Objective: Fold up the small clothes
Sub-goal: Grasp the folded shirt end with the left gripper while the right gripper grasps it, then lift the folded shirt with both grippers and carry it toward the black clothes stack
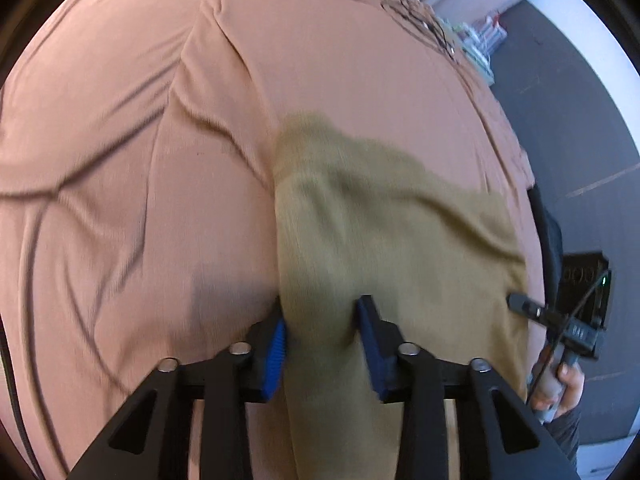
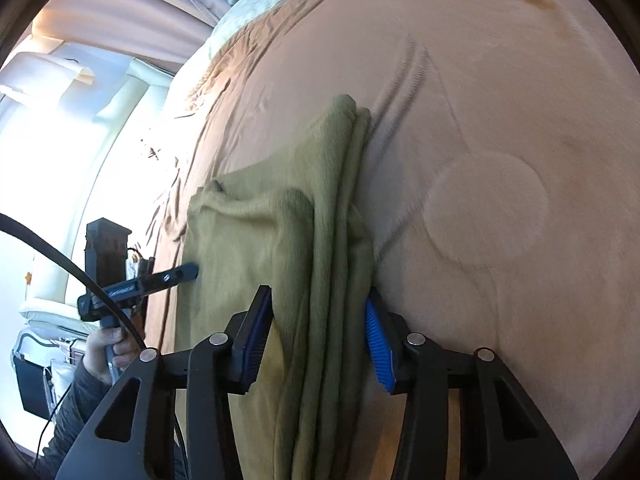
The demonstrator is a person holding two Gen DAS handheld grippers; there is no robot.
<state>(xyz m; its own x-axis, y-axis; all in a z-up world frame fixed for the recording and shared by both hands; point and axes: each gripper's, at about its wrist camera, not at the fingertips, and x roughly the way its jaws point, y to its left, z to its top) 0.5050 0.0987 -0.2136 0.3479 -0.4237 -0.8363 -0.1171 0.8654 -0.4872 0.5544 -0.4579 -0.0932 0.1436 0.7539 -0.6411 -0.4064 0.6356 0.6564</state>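
**Keep both pinches even while the fold is carried over**

The left gripper (image 1: pixel 322 344) is clamped on a bunched edge of the olive garment (image 1: pixel 384 224), cloth filling the gap between its blue pads (image 1: pixel 276 354). The right gripper (image 2: pixel 320 336) pinches the stacked layers on the opposite side in the same way. The garment stretches ahead of both tools across the pink bedspread (image 1: pixel 120 160). To fold neatly, I judge both hands should travel together, level and low, keeping the layered edge aligned and taut so nothing slips out.
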